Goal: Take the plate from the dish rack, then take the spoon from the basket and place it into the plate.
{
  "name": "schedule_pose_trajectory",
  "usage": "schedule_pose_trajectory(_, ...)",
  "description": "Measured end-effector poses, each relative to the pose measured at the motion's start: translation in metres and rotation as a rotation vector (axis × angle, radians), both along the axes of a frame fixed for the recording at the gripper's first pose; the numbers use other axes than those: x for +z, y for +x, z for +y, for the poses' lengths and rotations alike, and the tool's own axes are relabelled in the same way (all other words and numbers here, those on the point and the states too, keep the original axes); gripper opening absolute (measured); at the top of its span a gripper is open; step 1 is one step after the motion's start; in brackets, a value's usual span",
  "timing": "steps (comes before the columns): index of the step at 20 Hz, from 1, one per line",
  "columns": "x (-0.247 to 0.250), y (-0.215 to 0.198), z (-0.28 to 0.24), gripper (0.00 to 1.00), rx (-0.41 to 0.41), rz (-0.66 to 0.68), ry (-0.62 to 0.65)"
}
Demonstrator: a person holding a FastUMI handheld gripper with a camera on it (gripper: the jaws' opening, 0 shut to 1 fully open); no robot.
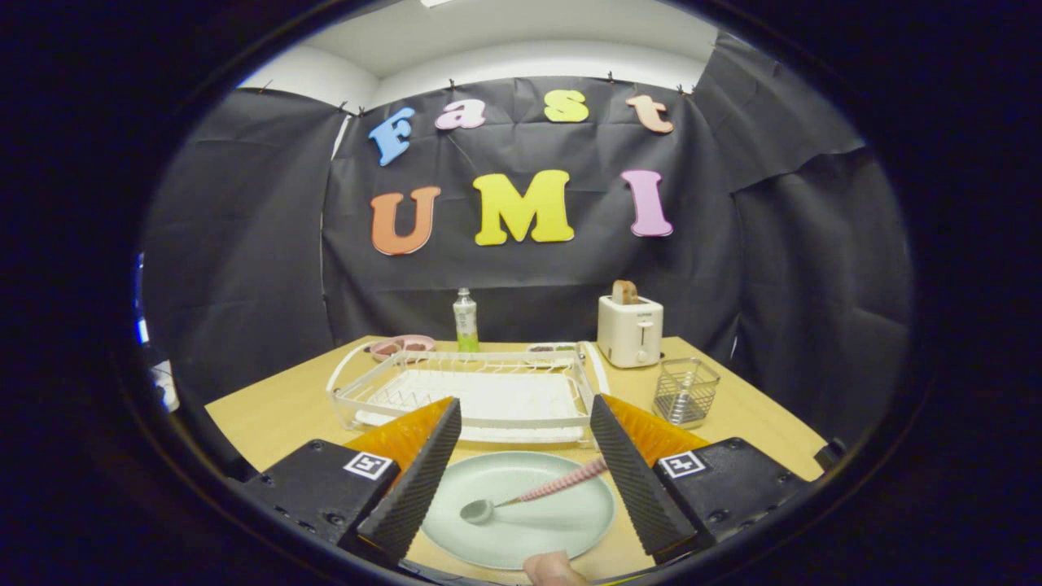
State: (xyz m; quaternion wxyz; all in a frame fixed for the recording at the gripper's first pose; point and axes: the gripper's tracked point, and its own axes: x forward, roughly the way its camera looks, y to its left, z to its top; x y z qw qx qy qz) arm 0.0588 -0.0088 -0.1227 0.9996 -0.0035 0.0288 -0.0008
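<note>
The gripper (521,443) has its two fingers spread wide apart, with nothing held between them. The pale green plate (537,529) lies flat on the wooden table (277,407), in the gap between the fingers and just below their tips. The spoon (529,496) lies in the plate: its bowl rests near the plate's middle, toward the left finger, and its ribbed pink handle runs up toward the right finger, with the handle end at or just behind that finger's inner edge; contact cannot be determined. A fingertip of a person (553,568) shows at the near rim of the plate. Beyond the fingers stands the white dish rack (464,391), with its slots unoccupied. To the right of the rack stands the wire basket (685,392), apart from the rack. Behind the basket, a white toaster (629,330) stands with a slice of bread (625,291) projecting from its top. Behind the rack stand a clear bottle (465,320) with a green label and a pink dish (401,346).
</note>
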Motion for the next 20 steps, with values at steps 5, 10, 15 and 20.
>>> schedule_pose_trajectory(5,0.036,-0.038,-0.039,1.00,-0.046,-0.043,0.019)
schedule_pose_trajectory(10,0.059,-0.079,-0.070,1.00,-0.040,-0.066,0.070)
schedule_pose_trajectory(15,0.079,-0.116,-0.094,1.00,-0.058,-0.112,0.078)
schedule_pose_trajectory(20,0.082,-0.142,-0.100,1.00,-0.036,-0.126,0.095)
